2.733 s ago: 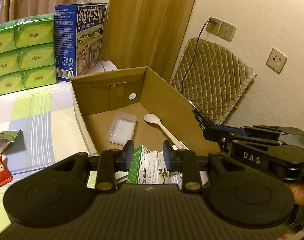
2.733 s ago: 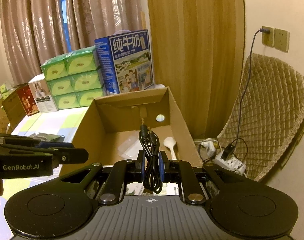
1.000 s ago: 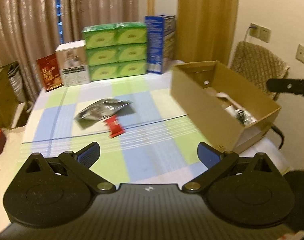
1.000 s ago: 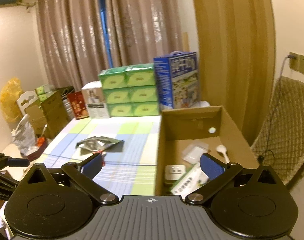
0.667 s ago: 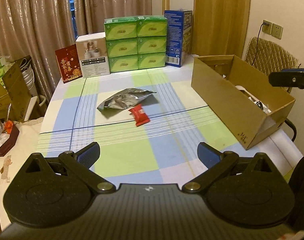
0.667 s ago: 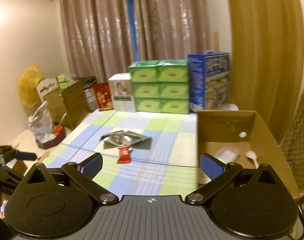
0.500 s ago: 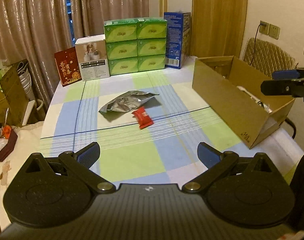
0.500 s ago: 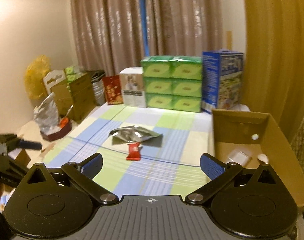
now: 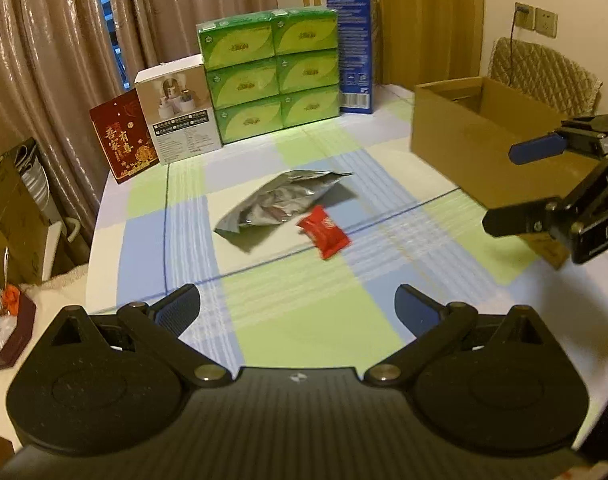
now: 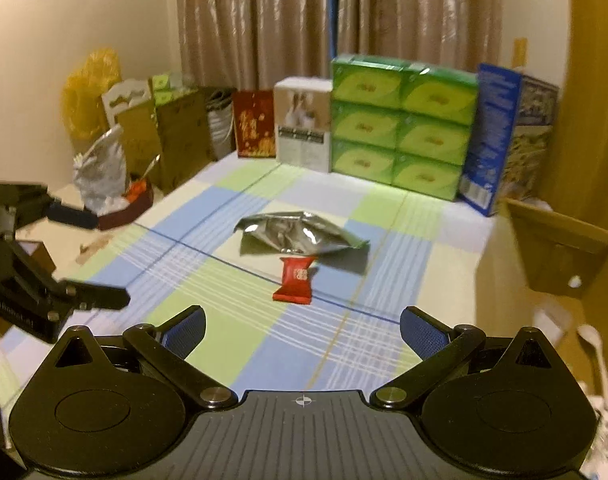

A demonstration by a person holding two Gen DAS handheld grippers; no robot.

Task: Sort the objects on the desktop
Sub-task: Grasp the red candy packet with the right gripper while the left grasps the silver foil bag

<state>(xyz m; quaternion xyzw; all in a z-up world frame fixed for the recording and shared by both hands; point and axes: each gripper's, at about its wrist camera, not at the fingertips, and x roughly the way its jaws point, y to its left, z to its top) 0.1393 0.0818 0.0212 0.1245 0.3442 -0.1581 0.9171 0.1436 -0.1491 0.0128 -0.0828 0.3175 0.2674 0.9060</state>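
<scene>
Both hand-held grippers are hovering with jaws spread wide and holding nothing: the left hand-held gripper [image 9: 297,304] and the right hand-held gripper [image 10: 301,326]; the red packet [image 10: 293,280] is lying on the desk [image 9: 304,320], touching the near edge of the silver pouch [image 10: 297,236]; its long axis is pointing almost straight at the right one, which looks nearer; open cloth surrounds the packet, with the cardboard box [image 9: 476,140] standing well to its right.

Both tools have left the box [image 9: 464,148], released the cable and carton there, and now hang spread over the surface [image 9: 304,312].
</scene>
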